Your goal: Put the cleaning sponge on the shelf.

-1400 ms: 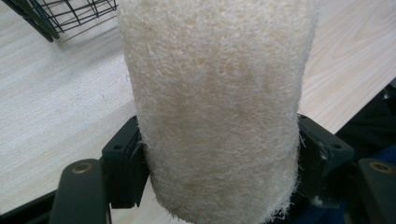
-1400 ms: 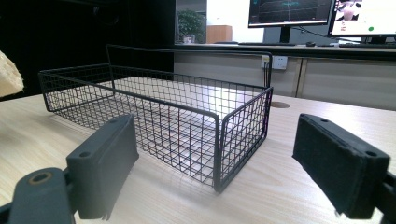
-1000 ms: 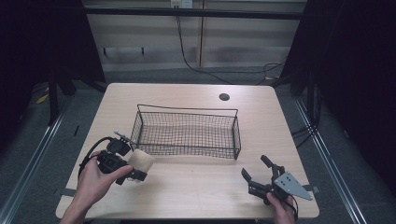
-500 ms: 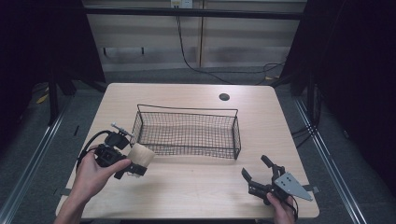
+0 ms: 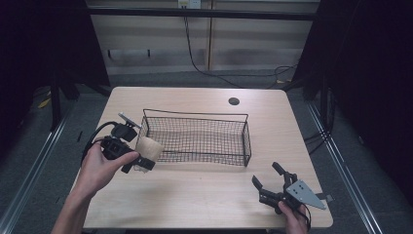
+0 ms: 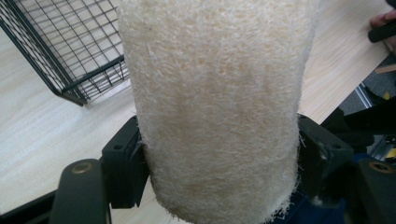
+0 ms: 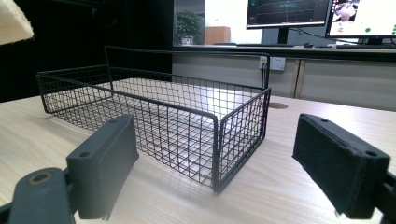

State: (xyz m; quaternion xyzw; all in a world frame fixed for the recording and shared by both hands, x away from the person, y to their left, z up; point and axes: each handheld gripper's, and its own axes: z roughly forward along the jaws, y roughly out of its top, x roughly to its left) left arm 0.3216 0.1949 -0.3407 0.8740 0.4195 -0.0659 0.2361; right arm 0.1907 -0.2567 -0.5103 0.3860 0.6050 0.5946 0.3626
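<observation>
A cream, fibrous loofah piece [image 5: 151, 146] is clamped in my left gripper [image 5: 140, 152], held just above the table at the left end of the black wire basket [image 5: 246, 141]. In the left gripper view the loofah [image 6: 215, 107] stands upright between the two jaws of the left gripper [image 6: 219, 163], with a basket corner [image 6: 70, 56] behind it. My right gripper [image 5: 266, 174] rests near the table's front right edge, open and holding nothing. Its view looks between the spread jaws of the right gripper [image 7: 224, 158] at the basket [image 7: 154, 116], with a loofah corner [image 7: 14, 23] at the top left.
The basket stands mid-table on the light wooden table [image 5: 195, 200] and nothing shows inside it. A round cable hole [image 5: 234, 101] lies behind it. Monitors [image 7: 285, 11] stand on a desk beyond the table. Dark floor surrounds the table.
My left gripper has carried the loofah up and away from the front edge, closer to the basket's left end. The right gripper has stayed put.
</observation>
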